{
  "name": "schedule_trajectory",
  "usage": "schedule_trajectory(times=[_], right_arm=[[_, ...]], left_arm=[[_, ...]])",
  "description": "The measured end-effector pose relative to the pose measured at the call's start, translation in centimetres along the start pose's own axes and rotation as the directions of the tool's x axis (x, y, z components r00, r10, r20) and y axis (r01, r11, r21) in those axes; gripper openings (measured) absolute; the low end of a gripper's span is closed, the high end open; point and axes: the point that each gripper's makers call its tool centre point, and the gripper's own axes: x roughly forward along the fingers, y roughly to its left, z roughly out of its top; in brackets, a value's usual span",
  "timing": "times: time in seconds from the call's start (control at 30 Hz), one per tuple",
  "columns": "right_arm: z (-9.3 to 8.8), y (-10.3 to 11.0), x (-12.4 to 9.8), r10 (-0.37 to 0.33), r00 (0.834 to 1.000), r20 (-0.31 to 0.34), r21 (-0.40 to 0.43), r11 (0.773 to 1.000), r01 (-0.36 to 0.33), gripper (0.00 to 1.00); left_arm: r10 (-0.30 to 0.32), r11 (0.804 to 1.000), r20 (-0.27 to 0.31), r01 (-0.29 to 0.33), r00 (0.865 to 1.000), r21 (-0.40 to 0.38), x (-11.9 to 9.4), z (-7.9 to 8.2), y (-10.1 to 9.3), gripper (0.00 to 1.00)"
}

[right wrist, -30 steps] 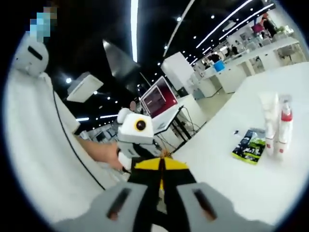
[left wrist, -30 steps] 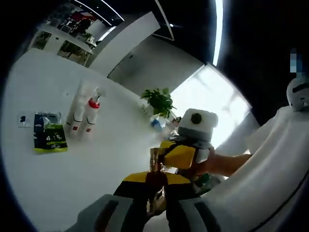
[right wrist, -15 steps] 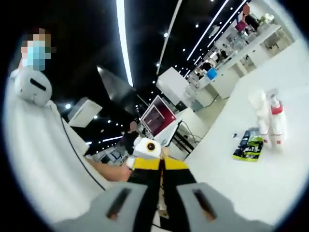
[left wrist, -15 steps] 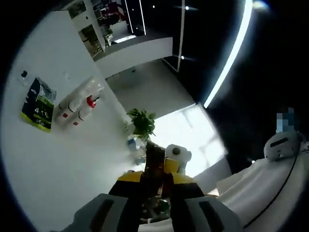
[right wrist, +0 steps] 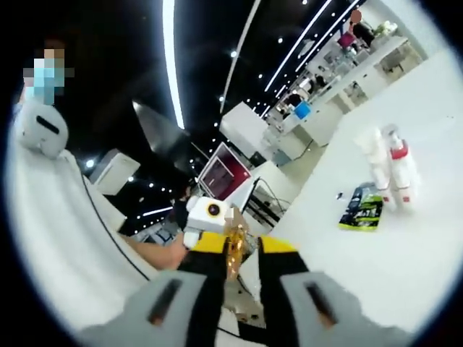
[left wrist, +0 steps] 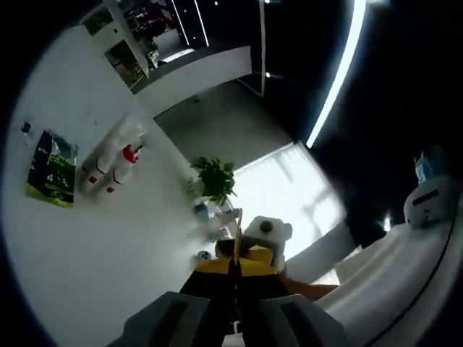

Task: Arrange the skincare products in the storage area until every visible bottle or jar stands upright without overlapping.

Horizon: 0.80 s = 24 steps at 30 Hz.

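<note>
The white desk (left wrist: 94, 238) spreads to the left of the left tool (left wrist: 233, 267) in the left gripper view and to the right of the right tool (right wrist: 235, 249) in the right gripper view. A person in a white garment (right wrist: 54, 238) stands to the left of the right tool, and that garment fills the space to the right of the left tool. Far out on the desk, well ahead and to the left of the left tool, lies a dark pouch with green print (left wrist: 51, 168), and just beside it a white tube (left wrist: 107, 148) and a white spray bottle with a red collar (left wrist: 124, 160); whether these two stand or lie I cannot tell. A potted green plant (left wrist: 215, 177) sits beyond the left tool's tips, with small blurred items under it. The left tool's yellow-tipped jaws are pressed together with nothing visible between them. The right tool's jaws stand slightly apart around a small amber, glittering bottle (right wrist: 234, 246) held between the tips. Ahead of each tool, close to its tips, the other tool shows.
</note>
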Motion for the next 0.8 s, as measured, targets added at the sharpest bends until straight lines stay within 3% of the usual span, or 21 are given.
schedule_trajectory(times=[0.03, 0.07, 0.23, 0.33, 0.43, 0.53, 0.57, 0.7, 0.8], right_arm=[[0.4, 0.6, 0.3, 0.028, 0.999, 0.024, 0.001, 1.0, -0.028, 0.07], [0.4, 0.0, 0.3, -0.01, 1.0, 0.025, -0.008, 1.0, 0.011, 0.05], [0.1, 0.1, 0.7, 0.006, 1.0, 0.02, 0.0, 1.0, -0.006, 0.02], [0.4, -0.3, 0.4, -0.005, 0.999, 0.036, 0.02, 1.0, 0.004, 0.02], [0.8, -0.6, 0.0, 0.001, 0.999, 0.046, 0.043, 0.999, -0.003, 0.02], [0.5, -0.5, 0.1, 0.006, 0.999, 0.034, 0.048, 0.999, -0.007, 0.03], [0.6, -0.5, 0.2, 0.01, 0.999, 0.038, 0.057, 0.998, -0.012, 0.03], [0.8, -0.8, 0.4, -0.004, 0.998, 0.061, 0.059, 0.998, 0.001, 0.15], [0.4, -0.2, 0.8, 0.025, 0.999, 0.033, 0.024, 0.999, -0.025, 0.03]], left_arm=[[0.011, 1.0, -0.009, -0.011, 1.0, -0.018, 0.0, -0.4, 0.1, 0.01], [0.006, 1.0, -0.01, -0.006, 1.0, -0.012, 0.0, -0.5, 0.0, 0.01], [0.021, 0.999, 0.007, -0.021, 1.0, -0.046, -0.5, -0.4, 0.5, 0.03], [0.034, 0.999, 0.012, -0.033, 0.999, -0.037, -1.3, -0.3, 0.7, 0.11], [0.029, 0.999, 0.013, -0.029, 0.999, -0.041, -1.8, -0.2, 0.7, 0.02], [0.043, 0.999, -0.01, -0.043, 0.999, 0.001, -1.8, -0.3, 0.8, 0.01], [0.05, 0.998, -0.007, -0.049, 0.999, 0.029, -1.8, -0.2, 0.9, 0.01], [0.036, 0.999, -0.031, -0.035, 0.999, 0.017, -1.4, -0.5, 0.7, 0.01], [0.051, 0.999, -0.069, -0.051, 0.996, 0.008, -0.7, -1.5, 1.0, 0.01]])
